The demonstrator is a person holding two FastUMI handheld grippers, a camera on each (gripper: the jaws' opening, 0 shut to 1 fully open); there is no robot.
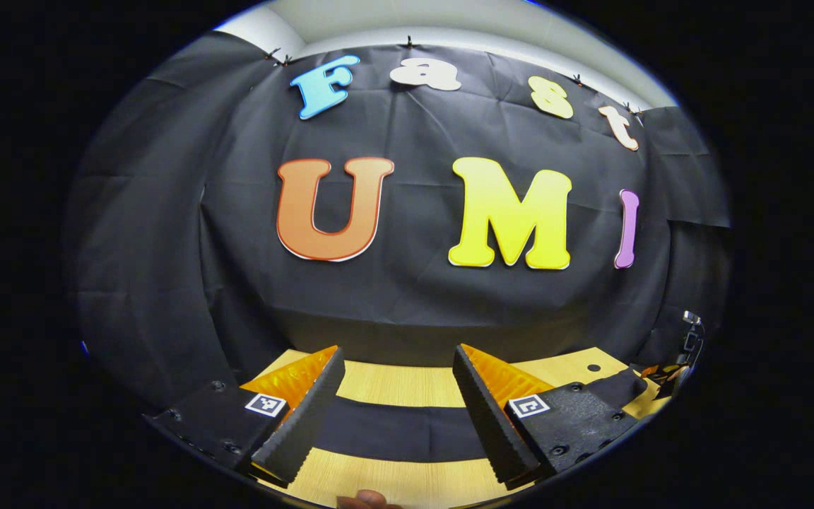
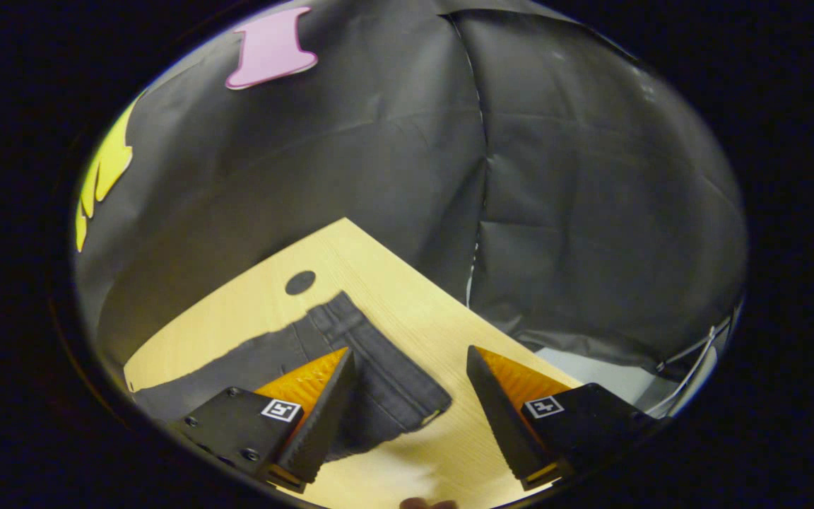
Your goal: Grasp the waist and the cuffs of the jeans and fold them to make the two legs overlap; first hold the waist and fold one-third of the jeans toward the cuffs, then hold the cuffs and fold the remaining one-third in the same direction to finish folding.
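Dark jeans (image 1: 393,431) lie flat across a light wooden table (image 1: 407,385) in the left gripper view. My left gripper (image 1: 397,350) hovers open above them, one finger on each side of the cloth band, touching nothing. In the right gripper view the jeans (image 2: 237,367) end in a stitched band, apparently the waist (image 2: 386,367). That end lies between and just ahead of the fingers of my right gripper (image 2: 410,350), which is open and holds nothing. My right gripper (image 1: 668,375) also shows small at the far right edge of the left gripper view.
The table has a round dark hole (image 2: 300,282) near the jeans' end, also seen as the hole (image 1: 593,367). The table's corner (image 2: 343,220) meets the black cloth wall (image 2: 555,212). Bare wood (image 2: 449,438) lies beside the banded end. A fingertip (image 1: 368,500) shows at the bottom edge.
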